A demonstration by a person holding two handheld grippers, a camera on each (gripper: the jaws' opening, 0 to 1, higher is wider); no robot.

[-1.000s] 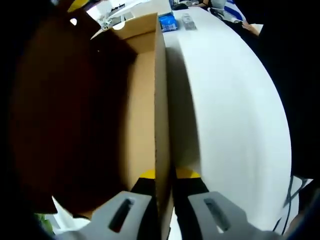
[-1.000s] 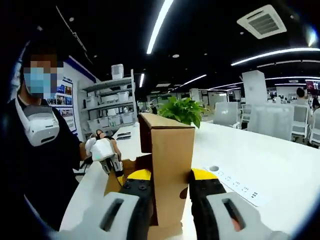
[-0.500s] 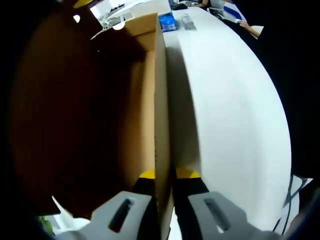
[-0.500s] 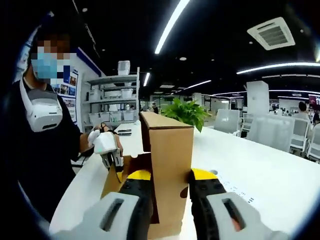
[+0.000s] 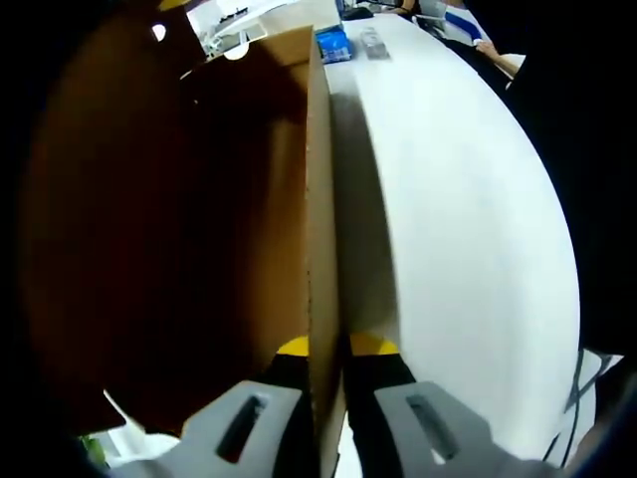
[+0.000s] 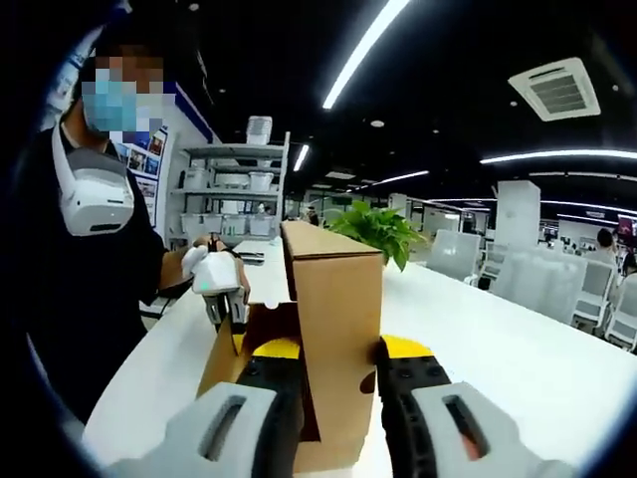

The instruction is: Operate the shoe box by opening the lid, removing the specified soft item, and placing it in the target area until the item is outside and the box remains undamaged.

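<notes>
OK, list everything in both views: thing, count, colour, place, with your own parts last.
shoe box: one, brown cardboard, standing on the table, a wall pinched by each tongs.
table: one, white, under the box.
blue packet: one, far end of the table in the left gripper view.
potted plant: one, green, behind the box.
shelving: one unit, pale, holding white containers, by the back wall.
chairs: several, white, far side of the room.
left tongs: black, yellow tips, shut on the box's side wall; also seen at the box's far edge.
right tongs: black, yellow tips, shut on the box's wall.
person: one, dark top, beside the table.
</notes>
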